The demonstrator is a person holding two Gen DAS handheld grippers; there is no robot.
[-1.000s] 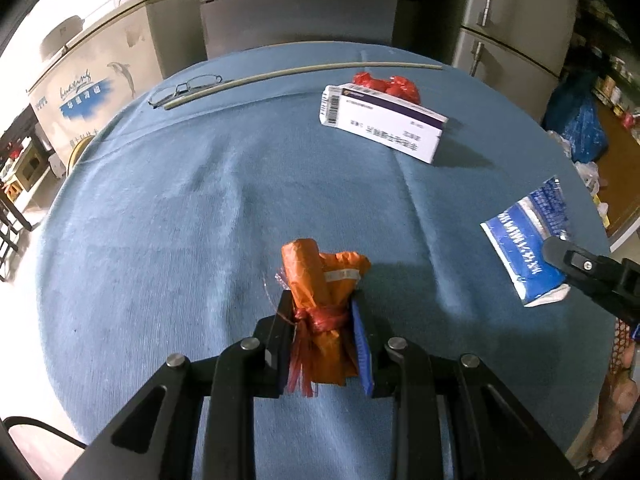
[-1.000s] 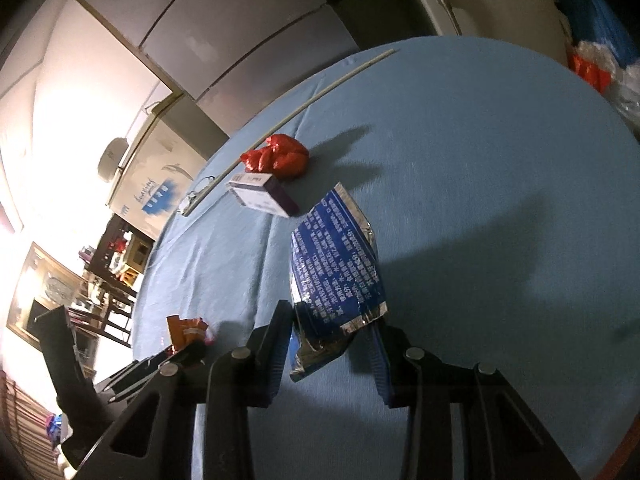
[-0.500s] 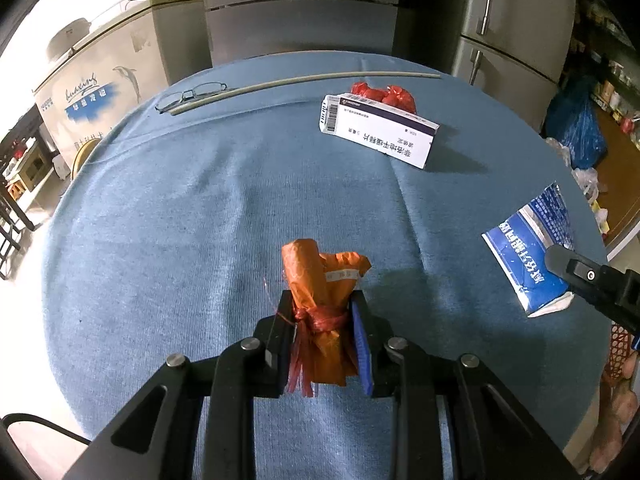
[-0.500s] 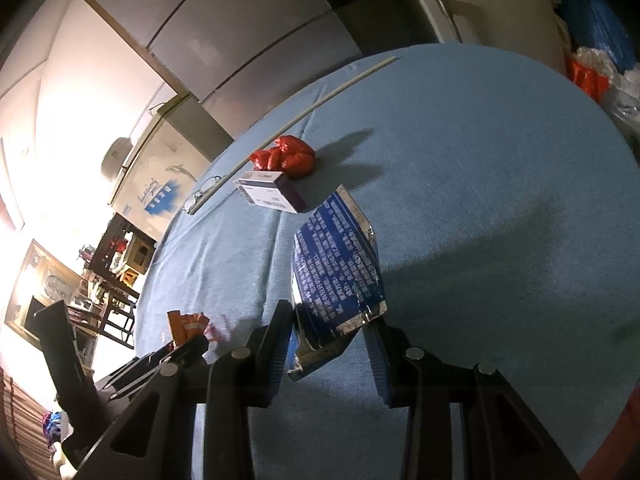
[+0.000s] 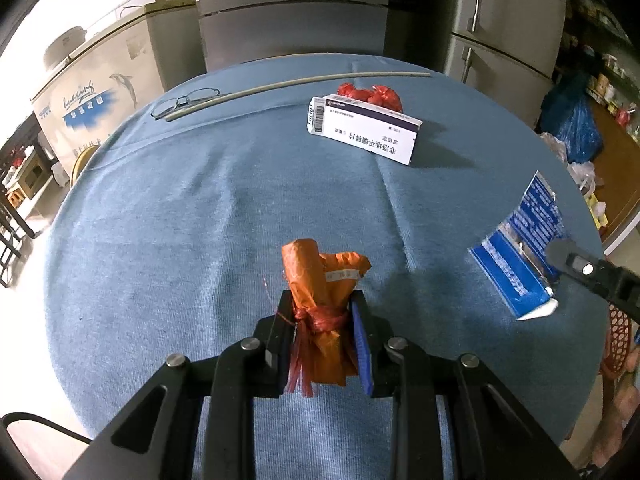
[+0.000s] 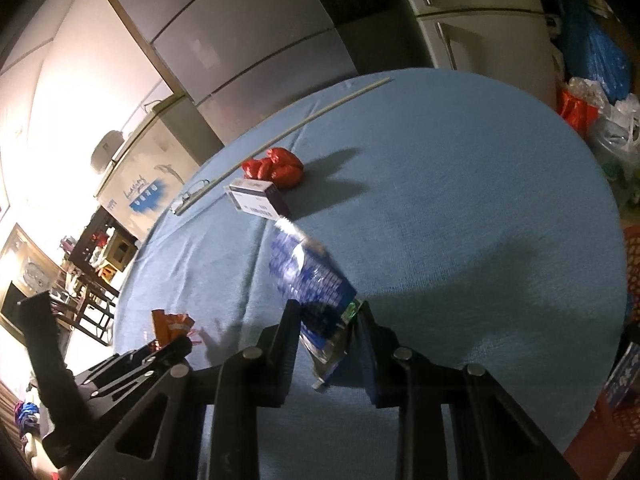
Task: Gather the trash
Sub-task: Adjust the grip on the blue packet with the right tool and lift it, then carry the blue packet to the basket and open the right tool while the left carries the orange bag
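My left gripper (image 5: 322, 308) is shut on an orange plastic bundle (image 5: 320, 280) tied with red string, held just above the round blue table (image 5: 180, 220). My right gripper (image 6: 326, 312) is shut on a blue foil wrapper (image 6: 310, 280), lifted off the cloth; the wrapper also shows at the right of the left wrist view (image 5: 520, 252). A white and purple medicine box (image 5: 364, 130) and a crumpled red bag (image 5: 372, 94) lie at the far side of the table.
A thin pale rod (image 5: 296, 82) and a pair of glasses (image 5: 184, 102) lie at the table's far left edge. Grey refrigerators (image 5: 292, 12) stand behind. Blue and clear bags (image 6: 600, 80) sit on the floor to the right. A red basket (image 6: 632, 264) is at the right edge.
Both grippers have lifted and pulled back with their loads. The blue wrapper has risen off the cloth and tilted. The orange bundle stays clamped in the left gripper.
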